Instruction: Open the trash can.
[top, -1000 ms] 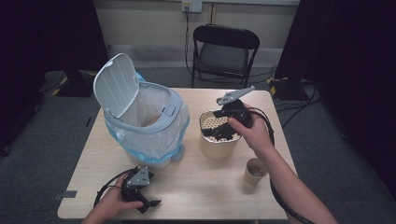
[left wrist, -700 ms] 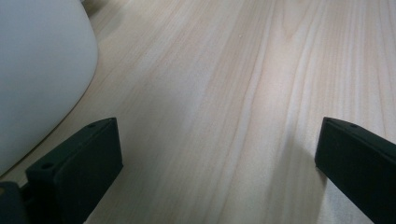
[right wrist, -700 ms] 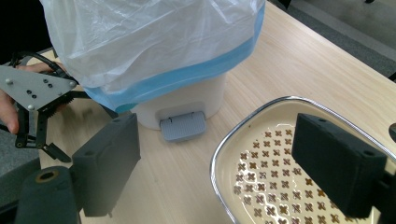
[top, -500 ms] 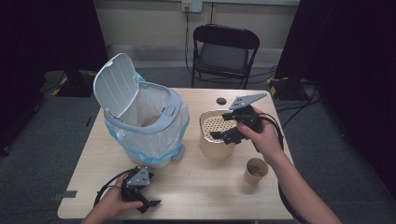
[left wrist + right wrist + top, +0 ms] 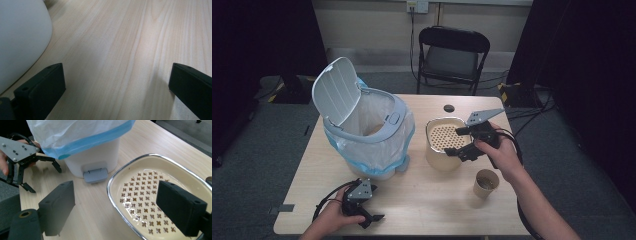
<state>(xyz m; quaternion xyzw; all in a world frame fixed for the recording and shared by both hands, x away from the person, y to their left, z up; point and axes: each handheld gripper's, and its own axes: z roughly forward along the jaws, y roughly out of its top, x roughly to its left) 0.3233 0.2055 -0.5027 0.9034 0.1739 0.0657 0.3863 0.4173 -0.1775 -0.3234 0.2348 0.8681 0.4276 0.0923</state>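
Note:
A cream container (image 5: 439,159) with a chrome rim and a perforated strainer insert (image 5: 147,195) stands right of the table's middle. My right gripper (image 5: 458,141) hovers open over its right side, and in the right gripper view (image 5: 116,188) the jaws straddle the rim with nothing between them. A white pedal bin (image 5: 367,135) with its lid (image 5: 334,90) raised and a blue-edged bag stands at the left. My left gripper (image 5: 371,207) rests open near the front left edge, in front of the bin. In the left gripper view (image 5: 117,70) bare wood lies between its jaws.
A paper cup (image 5: 486,182) stands near the right forearm, front right. A small black disc (image 5: 448,108) lies behind the container. The bin's grey pedal (image 5: 95,175) faces the container. The left gripper (image 5: 47,181) shows beyond the bin. A folding chair (image 5: 452,55) stands behind the table (image 5: 427,200).
My right gripper has drawn back from the container's far edge toward its right front side, uncovering the black disc. The left gripper has stayed put.

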